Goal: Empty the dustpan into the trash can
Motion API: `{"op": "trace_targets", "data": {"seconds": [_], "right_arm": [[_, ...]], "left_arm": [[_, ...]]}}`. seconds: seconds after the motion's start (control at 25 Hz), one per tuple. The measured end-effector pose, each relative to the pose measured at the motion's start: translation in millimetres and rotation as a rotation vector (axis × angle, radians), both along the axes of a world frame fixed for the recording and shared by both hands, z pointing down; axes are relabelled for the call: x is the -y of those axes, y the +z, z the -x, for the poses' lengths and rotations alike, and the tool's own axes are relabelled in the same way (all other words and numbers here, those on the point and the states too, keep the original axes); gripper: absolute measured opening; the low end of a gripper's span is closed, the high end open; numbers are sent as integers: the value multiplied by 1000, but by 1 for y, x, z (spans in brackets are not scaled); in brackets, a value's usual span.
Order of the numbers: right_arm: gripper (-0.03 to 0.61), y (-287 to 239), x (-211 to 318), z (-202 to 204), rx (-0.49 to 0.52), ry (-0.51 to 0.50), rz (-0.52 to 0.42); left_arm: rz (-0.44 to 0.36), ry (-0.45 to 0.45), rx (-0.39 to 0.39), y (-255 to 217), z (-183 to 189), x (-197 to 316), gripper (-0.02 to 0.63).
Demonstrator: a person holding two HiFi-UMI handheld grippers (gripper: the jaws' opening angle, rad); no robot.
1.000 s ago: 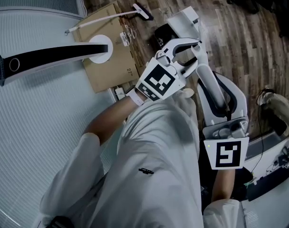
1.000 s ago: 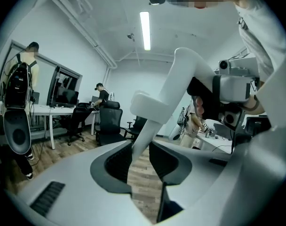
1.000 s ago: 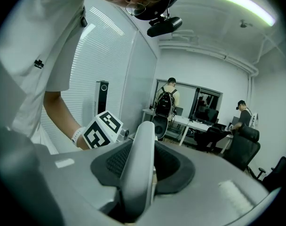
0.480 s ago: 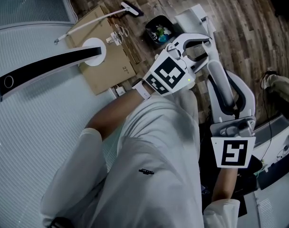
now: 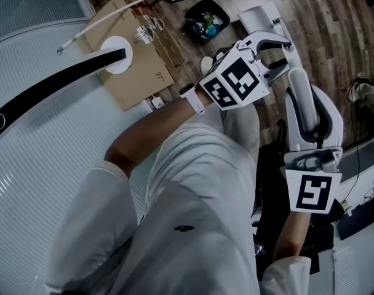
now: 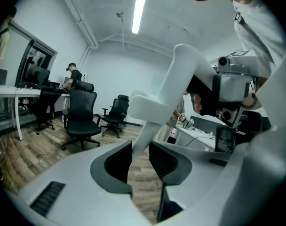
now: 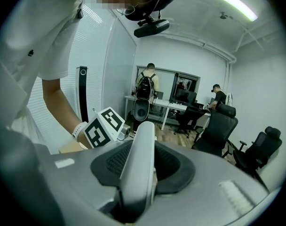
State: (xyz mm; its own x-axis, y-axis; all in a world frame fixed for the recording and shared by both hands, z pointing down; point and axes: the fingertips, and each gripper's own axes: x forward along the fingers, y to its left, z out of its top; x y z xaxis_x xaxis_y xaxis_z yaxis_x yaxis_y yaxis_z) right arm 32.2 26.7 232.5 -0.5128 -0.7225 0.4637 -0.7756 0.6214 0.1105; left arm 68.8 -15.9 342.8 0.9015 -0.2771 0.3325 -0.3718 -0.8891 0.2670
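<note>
Near the bin [image 5: 206, 20], the dustpan [image 5: 299, 94] is carried, clamped by left gripper [image 6: 139, 160] and right gripper [image 7: 137, 166]; tipping over the bin is called for next.

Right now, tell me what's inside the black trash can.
The trash can holds crumpled green, blue and white litter. Whatever lies under that litter, and the can's bottom, is covered.

We log a wood-plank floor [image 5: 334, 17]. Directly on it are a flattened cardboard sheet [image 5: 138, 78], a small black trash can [image 5: 206, 18] nearby, and office chairs [image 6: 82, 117].
</note>
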Motion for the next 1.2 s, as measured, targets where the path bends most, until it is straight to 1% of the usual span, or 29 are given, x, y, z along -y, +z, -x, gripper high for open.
{"op": "trace_targets", "data": {"seconds": [0.12,0.24,0.44,0.6,0.92,1.2], "right_arm": [[132,24,3,-12,18,27,25],[132,48,7,-27,18,50,45],[133,86,22,-50,50,115,82],[133,122,31,-67,85,170,118],[133,187,41,-97,94,211,154],[133,226,42,-120,122,250,165]], "left_arm": [[21,40,35,24,-9,1,120],[35,56,56,48,-23,4,118],[68,83,86,89,-43,13,115],[98,124,111,125,-58,18,117],[112,191,177,193,-88,23,114],[123,221,236,233,-109,19,110]]}}
